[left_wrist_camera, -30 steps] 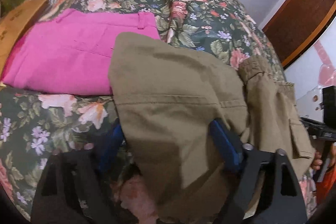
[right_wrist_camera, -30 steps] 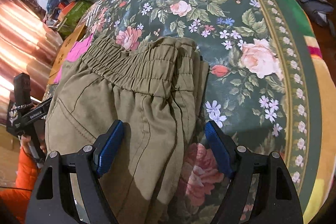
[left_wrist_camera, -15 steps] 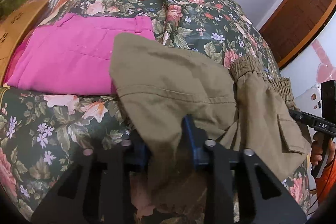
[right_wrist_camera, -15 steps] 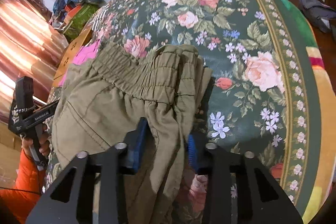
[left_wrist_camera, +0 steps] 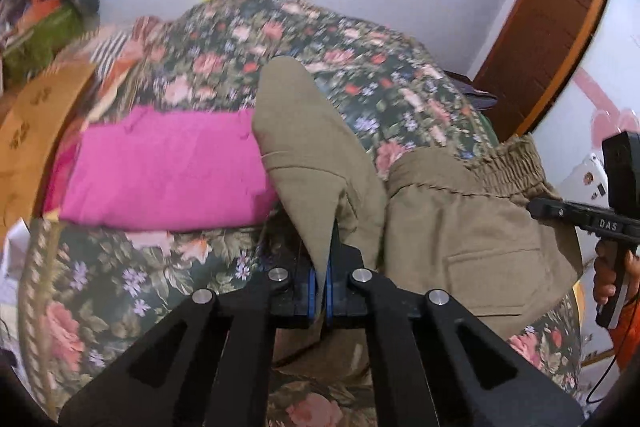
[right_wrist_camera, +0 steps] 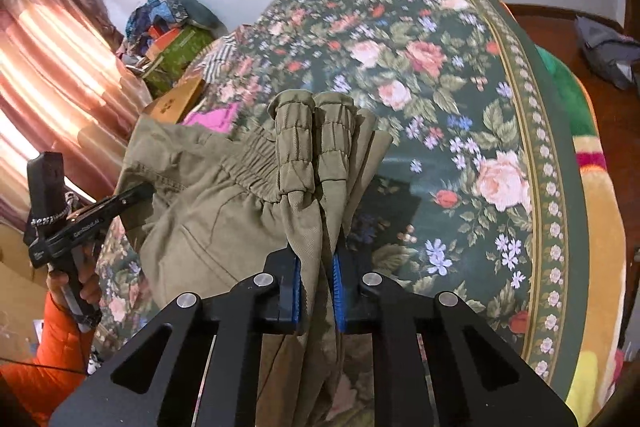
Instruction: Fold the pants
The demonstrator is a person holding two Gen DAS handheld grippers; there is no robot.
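Olive cargo pants (left_wrist_camera: 452, 227) lie folded lengthwise on a floral bedspread (left_wrist_camera: 320, 43). My left gripper (left_wrist_camera: 320, 289) is shut on the leg end of the pants, which rises as a flap (left_wrist_camera: 304, 147) above the bed. My right gripper (right_wrist_camera: 317, 277) is shut on the bunched elastic waistband end (right_wrist_camera: 312, 143) of the pants (right_wrist_camera: 208, 211), lifted off the bedspread (right_wrist_camera: 440, 87). The right gripper's body shows at the right edge of the left wrist view (left_wrist_camera: 588, 223); the left gripper's body shows at the left of the right wrist view (right_wrist_camera: 76, 227).
Folded pink pants (left_wrist_camera: 160, 167) lie on the bed left of the olive pants. A cardboard piece (left_wrist_camera: 36, 115) and a pile of clothes (left_wrist_camera: 44, 15) sit at the far left. A wooden door (left_wrist_camera: 548, 27) stands behind on the right. The bedspread's border (right_wrist_camera: 552, 187) runs along the right.
Both grippers have closed fully on the olive pants and lifted their ends up off the bed. Both views have tilted upward, showing more wall.
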